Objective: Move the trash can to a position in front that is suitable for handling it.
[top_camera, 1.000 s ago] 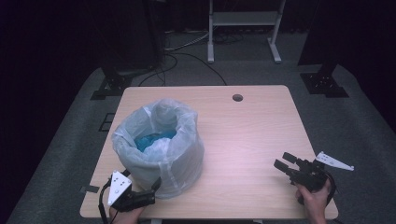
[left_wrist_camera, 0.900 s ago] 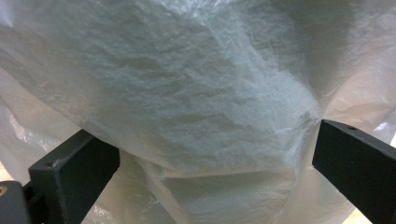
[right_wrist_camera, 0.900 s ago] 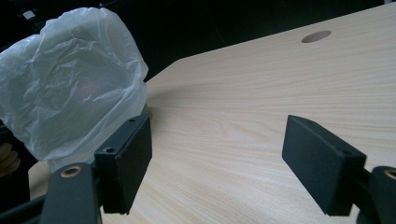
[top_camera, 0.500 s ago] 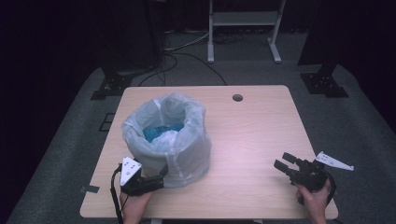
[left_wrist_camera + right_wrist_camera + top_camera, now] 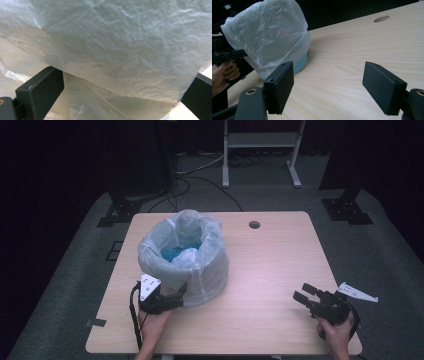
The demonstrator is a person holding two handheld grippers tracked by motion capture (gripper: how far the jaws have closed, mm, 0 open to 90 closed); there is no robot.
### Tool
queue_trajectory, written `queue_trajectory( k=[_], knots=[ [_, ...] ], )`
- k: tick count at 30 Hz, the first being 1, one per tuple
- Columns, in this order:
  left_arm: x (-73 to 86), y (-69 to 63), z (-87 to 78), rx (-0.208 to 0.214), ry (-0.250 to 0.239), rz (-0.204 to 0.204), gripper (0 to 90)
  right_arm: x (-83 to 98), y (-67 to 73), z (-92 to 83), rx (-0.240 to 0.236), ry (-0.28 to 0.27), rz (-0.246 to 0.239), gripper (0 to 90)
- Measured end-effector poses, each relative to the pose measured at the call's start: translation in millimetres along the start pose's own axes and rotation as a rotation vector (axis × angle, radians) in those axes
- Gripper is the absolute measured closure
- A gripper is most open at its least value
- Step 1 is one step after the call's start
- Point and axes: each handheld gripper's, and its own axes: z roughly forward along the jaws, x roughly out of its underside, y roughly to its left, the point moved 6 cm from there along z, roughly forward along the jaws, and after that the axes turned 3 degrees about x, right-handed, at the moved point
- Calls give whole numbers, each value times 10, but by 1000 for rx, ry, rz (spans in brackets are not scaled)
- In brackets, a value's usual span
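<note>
Fingers spread: left gripper [image 5: 181, 292] straddling the bag [image 5: 200, 270] skirt, right gripper [image 5: 304, 293] idle.
Grasping step; next, the left likely must pinch the near-left film.

A rectangular light wooden tabletop [image 5: 280, 270] with rounded corners is seen from above, a small round cable hole [image 5: 254, 224] being set near its far edge. The tabletop is surrounded by a grey carpeted floor [image 5: 380, 250]. Beyond it, the pale metal legs of a frame [image 5: 260, 155] are planted on the floor, and black cables [image 5: 200, 175] are trailed beside them. Black stand bases [image 5: 117, 212] are placed at the far corners. The surroundings are kept dark.
</note>
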Motion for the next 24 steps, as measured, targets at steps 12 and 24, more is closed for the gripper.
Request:
queue_trajectory(
  k=[12, 24],
  knots=[
    [43, 51, 38, 55, -3, -19, 12, 8, -15, -9, 0, 6, 0, 239],
    [117, 180, -465, 96, -32, -17, 12, 16, 7, 20, -2, 11, -1, 239]
  ],
)
